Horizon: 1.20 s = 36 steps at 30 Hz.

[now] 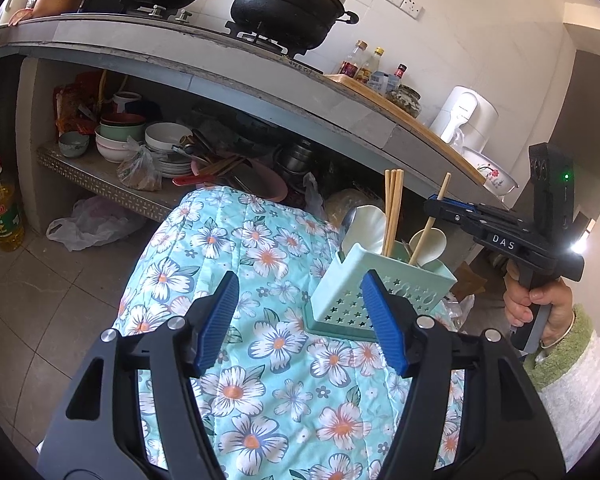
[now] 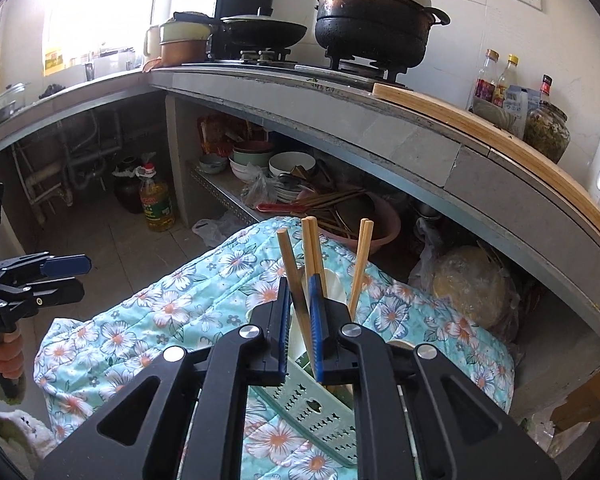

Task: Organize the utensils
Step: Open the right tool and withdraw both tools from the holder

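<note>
A mint-green utensil holder (image 1: 380,296) with star-shaped cut-outs stood on a quilt (image 1: 228,272) printed with white flowers, just ahead of the left hand-held gripper (image 1: 300,320) and a little to its right. That left hand-held gripper stood open, its two blue pads wide apart with nothing between them, the right pad crossing the holder's near face in the view.

From the left side I counted four wooden chopsticks in the holder: three (image 1: 392,212) bunched upright and one (image 1: 432,224) leaning off alone to the right. Two pale spoons (image 1: 364,224) rose from it as well.

The right hand-held gripper (image 2: 300,320) hung directly over the holder, pointing down into it. Its jaws were narrow but parted, and one chopstick (image 2: 294,280) stood in the gap between the blue pads; I could not tell for certain whether either pad touched it, though a slit of daylight showed beside it.

Beyond both hand-held grippers ran the kitchen bench (image 2: 340,108), carrying one blackened pot (image 2: 374,28) and one wok (image 2: 260,32) on the burners.
</note>
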Available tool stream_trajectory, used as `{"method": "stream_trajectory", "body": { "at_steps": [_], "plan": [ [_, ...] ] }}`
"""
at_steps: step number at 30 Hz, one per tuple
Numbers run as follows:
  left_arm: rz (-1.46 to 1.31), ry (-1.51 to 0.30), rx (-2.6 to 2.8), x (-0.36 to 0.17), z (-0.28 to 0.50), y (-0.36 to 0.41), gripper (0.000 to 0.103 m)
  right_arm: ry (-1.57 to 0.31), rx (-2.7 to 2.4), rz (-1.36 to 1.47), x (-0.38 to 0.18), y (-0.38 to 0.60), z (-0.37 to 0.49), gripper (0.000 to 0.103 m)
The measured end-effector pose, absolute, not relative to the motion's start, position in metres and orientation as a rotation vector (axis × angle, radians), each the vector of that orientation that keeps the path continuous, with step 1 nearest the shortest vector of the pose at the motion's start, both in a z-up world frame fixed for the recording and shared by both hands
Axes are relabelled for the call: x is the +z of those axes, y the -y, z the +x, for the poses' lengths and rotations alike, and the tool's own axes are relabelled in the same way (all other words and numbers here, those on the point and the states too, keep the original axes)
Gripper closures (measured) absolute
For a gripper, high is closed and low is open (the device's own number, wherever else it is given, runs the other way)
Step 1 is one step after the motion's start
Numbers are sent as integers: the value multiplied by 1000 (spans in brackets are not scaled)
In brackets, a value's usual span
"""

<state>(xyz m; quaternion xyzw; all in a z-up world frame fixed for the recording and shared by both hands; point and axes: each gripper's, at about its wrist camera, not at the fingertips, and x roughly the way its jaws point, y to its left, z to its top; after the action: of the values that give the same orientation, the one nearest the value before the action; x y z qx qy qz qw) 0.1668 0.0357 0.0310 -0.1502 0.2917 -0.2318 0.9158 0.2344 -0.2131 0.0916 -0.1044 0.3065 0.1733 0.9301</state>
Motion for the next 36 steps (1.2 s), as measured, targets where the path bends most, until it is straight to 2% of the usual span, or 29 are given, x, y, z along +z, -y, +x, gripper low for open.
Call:
{"method": "stream_trajectory", "body": {
  "at_steps": [2,15,22,26,29,31,36],
  "plan": [
    [-309,-598,-477,31,166,-36,40,-614,351,-199,96,216,231,77],
    [-266,-605,-494,31,160,-25,35,-559,351,31,101,257,177,64],
    [-214,-623,-495,30,146,-9,24,-593,244,186,68,280,114,50],
    [-191,-659,-461,26,138,2,18,-636,139,261,43,289,81,47],
    [-181,-684,-424,23,133,10,13,-655,51,262,31,289,59,41],
    [-172,-690,-402,23,130,14,12,-670,19,261,25,286,49,33],
    [-111,-685,-333,29,118,25,9,-681,-73,218,19,277,29,23]
  ]
}}
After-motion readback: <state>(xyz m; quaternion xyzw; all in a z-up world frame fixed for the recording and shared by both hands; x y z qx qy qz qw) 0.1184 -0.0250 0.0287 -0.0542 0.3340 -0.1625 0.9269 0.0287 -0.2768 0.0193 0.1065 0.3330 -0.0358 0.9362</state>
